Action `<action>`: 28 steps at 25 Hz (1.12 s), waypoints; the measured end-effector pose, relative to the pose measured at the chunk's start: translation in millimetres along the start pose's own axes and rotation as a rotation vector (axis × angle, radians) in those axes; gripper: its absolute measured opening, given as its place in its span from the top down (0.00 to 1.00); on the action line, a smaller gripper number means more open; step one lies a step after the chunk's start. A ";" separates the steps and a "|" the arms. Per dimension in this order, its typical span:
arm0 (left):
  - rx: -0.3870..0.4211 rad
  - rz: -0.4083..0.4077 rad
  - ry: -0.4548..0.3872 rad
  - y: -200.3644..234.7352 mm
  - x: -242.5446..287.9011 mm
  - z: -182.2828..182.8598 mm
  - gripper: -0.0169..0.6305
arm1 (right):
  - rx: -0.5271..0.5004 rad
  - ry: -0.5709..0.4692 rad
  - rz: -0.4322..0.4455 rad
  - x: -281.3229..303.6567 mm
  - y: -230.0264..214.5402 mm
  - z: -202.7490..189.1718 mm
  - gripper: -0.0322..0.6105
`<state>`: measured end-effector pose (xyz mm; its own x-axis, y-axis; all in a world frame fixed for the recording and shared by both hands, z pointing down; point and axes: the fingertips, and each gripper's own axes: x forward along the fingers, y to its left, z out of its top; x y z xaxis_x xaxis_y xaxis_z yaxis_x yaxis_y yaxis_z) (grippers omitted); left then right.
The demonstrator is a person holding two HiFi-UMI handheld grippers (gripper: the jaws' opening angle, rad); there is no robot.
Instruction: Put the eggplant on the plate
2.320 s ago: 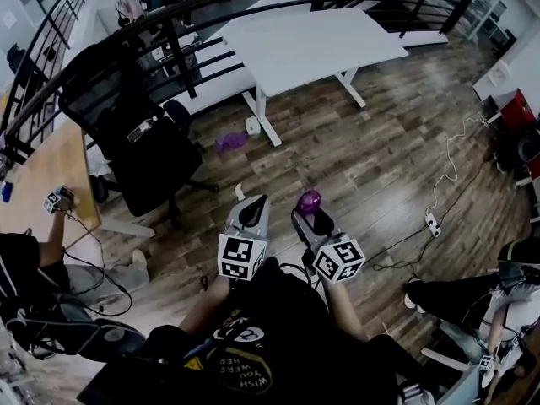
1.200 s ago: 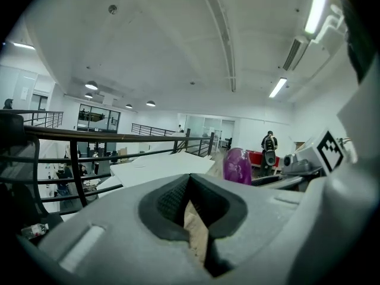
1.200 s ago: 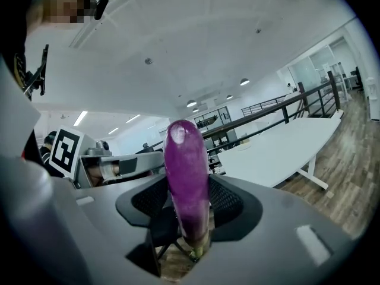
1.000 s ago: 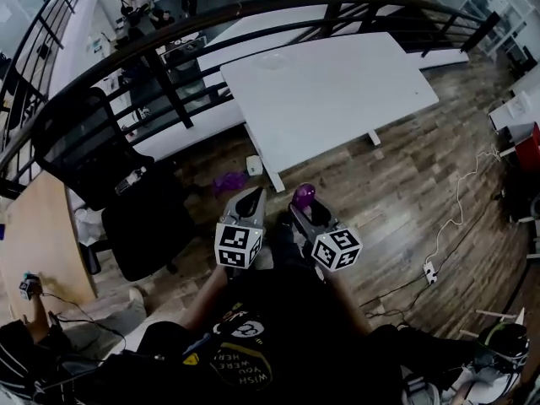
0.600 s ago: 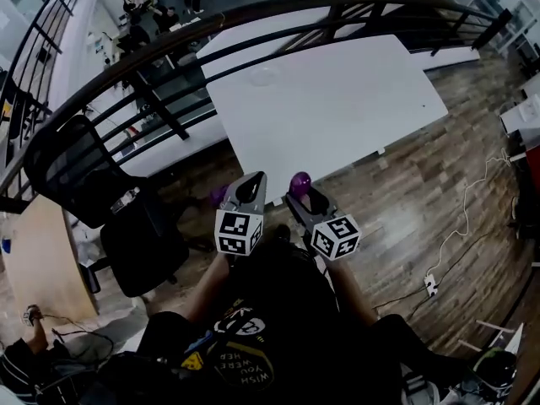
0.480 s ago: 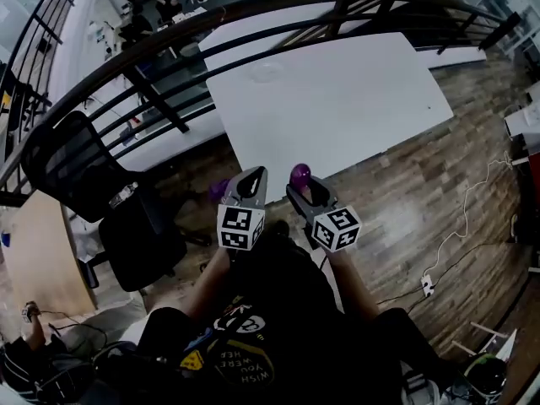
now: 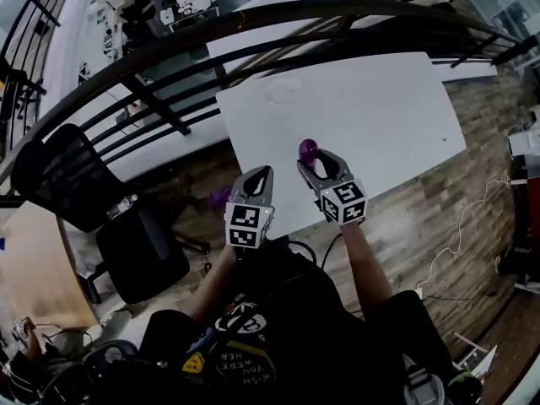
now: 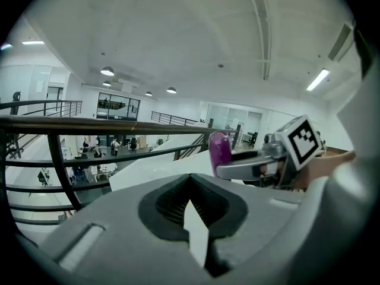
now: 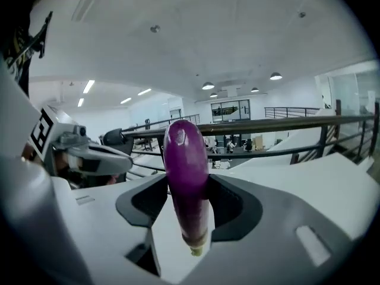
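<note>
"Head view, nearest first: left gripper [image 7: 260, 175]?"
"Jaws together, nothing between them. Seen from above, it sits at the near edge of the white table [image 7: 388, 116]."
"Right gripper [image 7: 315, 160]?"
"Just beside the left one, slightly farther out, clamped on the eggplant [image 7: 308, 149]. The eggplant stands lengthwise in the jaws, stem end toward the gripper body, rounded purple tip poking past them, over the tabletop."
"Farther out?"
"Faint round outline [image 7: 285, 91] on the table's far part; plate or not, cannot tell. Dark railing [image 7: 253, 19] beyond."
</note>
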<state>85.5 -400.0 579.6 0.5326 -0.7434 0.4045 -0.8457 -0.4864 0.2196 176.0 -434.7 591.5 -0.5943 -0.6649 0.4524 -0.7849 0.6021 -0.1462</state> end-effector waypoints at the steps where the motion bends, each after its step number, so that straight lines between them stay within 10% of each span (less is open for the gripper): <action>1: -0.011 -0.006 0.007 10.9 6.8 1.6 0.97 | -0.064 0.034 -0.008 22.4 -12.3 2.3 0.61; 11: -0.117 0.003 0.124 114.9 38.6 -17.9 0.97 | -0.609 0.633 0.066 268.4 -150.4 -31.0 0.61; 17: -0.205 0.060 0.156 158.5 40.6 -31.7 0.97 | -0.937 0.870 0.256 332.5 -168.7 -74.2 0.61; 23: -0.252 0.061 0.156 169.3 44.9 -33.2 0.97 | -0.944 0.899 0.293 338.5 -176.3 -85.6 0.53; 28: -0.246 0.028 0.141 164.8 49.0 -28.1 0.97 | -0.828 0.720 0.172 315.7 -173.9 -55.2 0.51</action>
<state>-28.7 -503.7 660.6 0.5136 -0.6753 0.5293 -0.8519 -0.3280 0.4082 134.5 -725.0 808.3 -0.2330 -0.2940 0.9270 -0.1827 0.9495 0.2552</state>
